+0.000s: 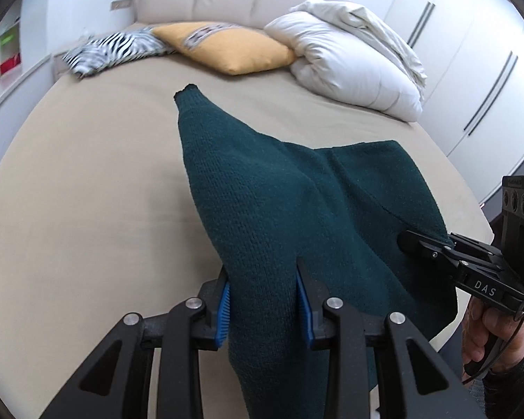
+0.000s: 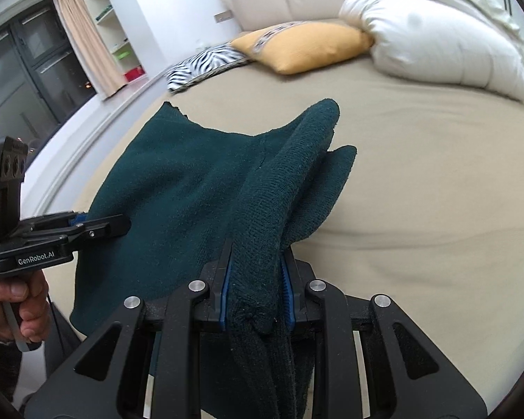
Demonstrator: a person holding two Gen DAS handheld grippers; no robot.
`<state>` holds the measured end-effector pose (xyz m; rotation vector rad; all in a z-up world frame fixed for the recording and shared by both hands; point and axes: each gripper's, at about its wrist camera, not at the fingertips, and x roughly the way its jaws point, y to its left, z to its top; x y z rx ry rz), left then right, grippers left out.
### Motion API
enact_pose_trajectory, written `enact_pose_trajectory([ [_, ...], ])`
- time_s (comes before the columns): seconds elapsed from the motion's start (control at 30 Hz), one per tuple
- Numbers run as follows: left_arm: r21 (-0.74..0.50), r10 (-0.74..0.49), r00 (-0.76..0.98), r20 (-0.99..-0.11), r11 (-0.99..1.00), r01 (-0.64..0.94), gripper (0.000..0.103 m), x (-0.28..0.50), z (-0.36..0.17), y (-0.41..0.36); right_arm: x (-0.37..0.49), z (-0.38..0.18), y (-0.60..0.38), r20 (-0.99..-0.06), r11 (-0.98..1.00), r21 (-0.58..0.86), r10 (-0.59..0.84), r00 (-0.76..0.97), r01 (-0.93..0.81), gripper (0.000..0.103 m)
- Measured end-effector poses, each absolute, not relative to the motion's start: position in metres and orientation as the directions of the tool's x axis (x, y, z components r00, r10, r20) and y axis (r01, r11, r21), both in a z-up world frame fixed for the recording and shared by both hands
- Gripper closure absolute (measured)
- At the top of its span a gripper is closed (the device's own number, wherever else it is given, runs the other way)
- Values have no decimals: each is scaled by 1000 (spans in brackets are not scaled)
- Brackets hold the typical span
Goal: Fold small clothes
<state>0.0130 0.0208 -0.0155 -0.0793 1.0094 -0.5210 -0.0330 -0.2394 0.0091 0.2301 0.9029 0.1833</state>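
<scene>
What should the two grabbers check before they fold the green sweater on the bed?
1. Left gripper holds the green sweater: ok, cloth sits between its blue pads.
2. Right gripper holds it too: ok, a bunched part is clamped.
3. Sweater lies flat: not ok, it is pulled up into ridges.
4. Bare bed sheet beside the sweater: ok.
5. Yellow pillow and white duvet out of the way: ok, both sit by the headboard.
6. Sleeves laid out: cannot tell.
</scene>
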Motion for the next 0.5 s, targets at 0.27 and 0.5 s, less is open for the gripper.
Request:
enact_pose_trajectory([
  [0.27, -320, -416, 325, -849, 895, 310, 66, 25, -86, 33, -31, -44, -214, -790, 932, 363, 313, 527, -9, 82],
  [0.5, -308, -406, 331, -852, 900, 310, 58, 28, -98, 34, -16, -106, -236, -796, 874, 472, 369, 479, 111, 79],
])
